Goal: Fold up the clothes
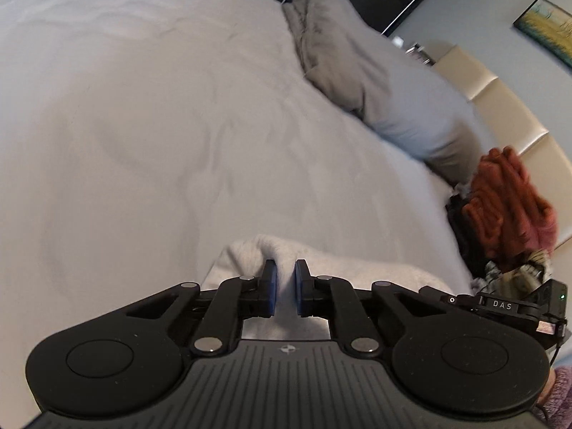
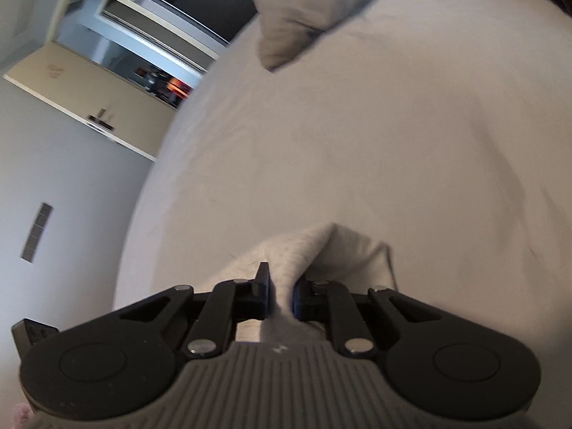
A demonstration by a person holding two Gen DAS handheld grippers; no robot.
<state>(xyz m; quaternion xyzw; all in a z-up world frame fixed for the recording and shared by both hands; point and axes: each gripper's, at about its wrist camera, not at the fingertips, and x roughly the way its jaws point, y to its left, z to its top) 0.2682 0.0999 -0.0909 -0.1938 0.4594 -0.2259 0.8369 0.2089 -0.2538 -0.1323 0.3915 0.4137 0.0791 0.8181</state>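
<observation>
A light grey garment [image 1: 339,264] is held over a white bed [image 1: 143,125]. My left gripper [image 1: 285,286] is shut on a fold of it, with fabric pinched between the blue pads. In the right wrist view the same garment [image 2: 321,246] bunches around my right gripper [image 2: 282,293], which is shut on another fold. The part of the garment below both grippers is hidden.
A grey pillow [image 1: 386,82] lies at the head of the bed, also in the right wrist view [image 2: 304,10]. A pile of clothes with a rust-red knit [image 1: 507,203] sits at the bed's right edge by a cream headboard [image 1: 500,93]. An open door [image 2: 93,100] is far left.
</observation>
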